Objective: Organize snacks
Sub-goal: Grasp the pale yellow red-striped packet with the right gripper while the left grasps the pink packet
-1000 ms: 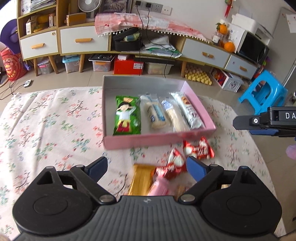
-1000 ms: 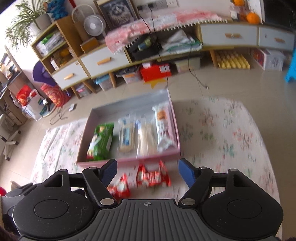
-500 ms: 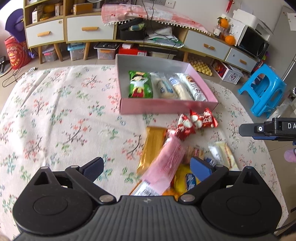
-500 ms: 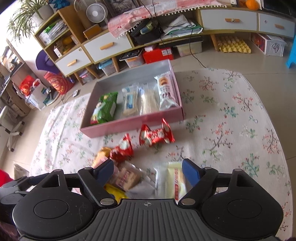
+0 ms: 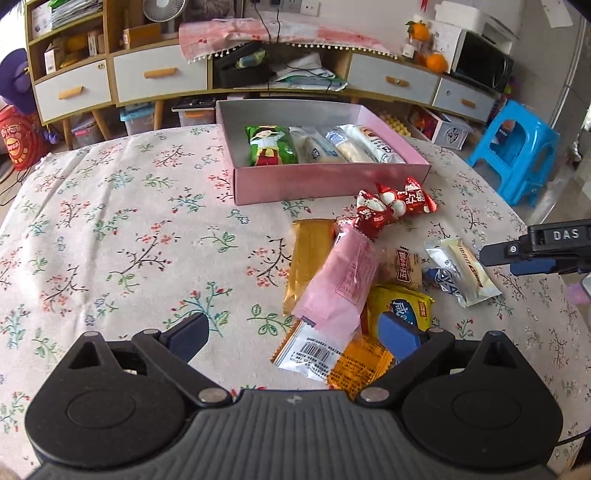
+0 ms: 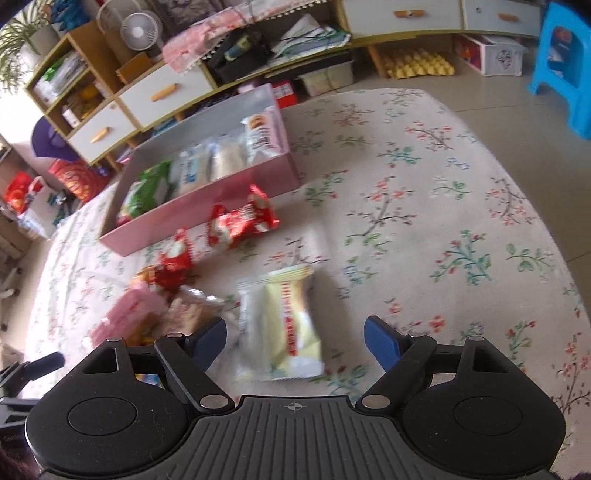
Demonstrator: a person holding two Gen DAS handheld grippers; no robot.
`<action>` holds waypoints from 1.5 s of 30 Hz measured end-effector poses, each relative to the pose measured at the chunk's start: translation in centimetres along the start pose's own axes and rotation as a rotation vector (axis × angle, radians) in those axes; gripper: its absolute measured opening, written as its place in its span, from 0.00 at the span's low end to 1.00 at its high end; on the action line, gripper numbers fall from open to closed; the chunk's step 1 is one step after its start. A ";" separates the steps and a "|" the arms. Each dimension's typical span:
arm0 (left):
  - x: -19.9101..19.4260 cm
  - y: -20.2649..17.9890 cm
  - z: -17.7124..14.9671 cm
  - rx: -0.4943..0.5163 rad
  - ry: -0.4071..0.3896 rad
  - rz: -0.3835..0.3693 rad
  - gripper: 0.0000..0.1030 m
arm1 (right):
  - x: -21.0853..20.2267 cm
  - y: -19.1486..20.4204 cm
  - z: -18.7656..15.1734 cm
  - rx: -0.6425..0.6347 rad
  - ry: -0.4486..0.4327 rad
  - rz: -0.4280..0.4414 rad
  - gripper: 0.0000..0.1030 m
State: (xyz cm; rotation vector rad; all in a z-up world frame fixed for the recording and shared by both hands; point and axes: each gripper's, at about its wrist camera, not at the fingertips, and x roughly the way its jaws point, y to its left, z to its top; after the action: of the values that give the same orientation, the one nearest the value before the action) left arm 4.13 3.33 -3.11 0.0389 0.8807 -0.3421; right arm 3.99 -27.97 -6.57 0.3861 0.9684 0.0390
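Both the left gripper (image 5: 293, 334) and right gripper (image 6: 295, 338) hang with jaws spread, holding nothing. Loose snacks, a pink packet (image 5: 341, 280) on top, lie piled on the floral tablecloth (image 5: 110, 236) just before the pink box (image 5: 328, 182) (four packets inside). A pale cream packet (image 6: 282, 325), somewhat blurred, lies between the right fingers.

Blue plastic stool (image 5: 515, 147) beside the floral tablecloth (image 5: 122, 229), fan (image 6: 141, 31) behind.
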 end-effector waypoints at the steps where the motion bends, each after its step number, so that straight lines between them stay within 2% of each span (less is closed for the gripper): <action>1: 0.1 -0.1 0.0 0.002 -0.007 0.004 0.92 | 0.3 -0.2 0.1 0.010 0.001 -0.007 0.81; 7: 0.6 -0.6 0.4 -0.001 -0.048 -0.008 0.81 | 1.4 -0.2 0.2 0.028 -0.002 -0.021 0.81; 13: 1.4 -1.6 1.1 0.012 -0.066 -0.020 0.71 | 3.0 1.5 0.0 -0.028 0.006 -0.044 0.81; 18: 2.2 -2.3 1.4 0.034 -0.051 -0.027 0.58 | 3.9 2.9 -0.2 -0.099 -0.025 -0.106 0.81; 24: 2.7 -2.5 1.5 0.057 -0.046 -0.034 0.54 | 4.6 3.9 -0.5 -0.180 -0.045 -0.174 0.81; 26: 2.7 -2.6 1.5 0.063 -0.044 -0.042 0.48 | 4.8 4.1 -0.6 -0.202 -0.047 -0.192 0.81; 33: 2.7 -3.1 1.3 0.093 -0.030 -0.059 0.37 | 4.7 4.0 -0.6 -0.214 -0.044 -0.205 0.81; 37: 2.7 -3.2 1.3 0.094 -0.028 -0.053 0.37 | 4.5 4.0 -0.9 -0.213 -0.025 -0.206 0.80; 41: 2.7 -3.3 1.4 0.090 -0.027 -0.045 0.35 | 4.2 4.2 -1.2 -0.231 -0.020 -0.199 0.72; 44: 2.7 -3.2 1.4 0.085 -0.026 -0.038 0.33 | 3.9 4.4 -1.2 -0.239 -0.022 -0.190 0.51; 45: 2.7 -3.1 1.4 0.081 -0.025 -0.038 0.33 | 3.9 4.4 -1.1 -0.241 -0.022 -0.187 0.51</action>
State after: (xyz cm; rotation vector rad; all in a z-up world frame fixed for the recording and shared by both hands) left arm 5.77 -0.62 -3.91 0.0924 0.8433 -0.4132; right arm 5.94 -22.77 -8.72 0.0737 0.9621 -0.0186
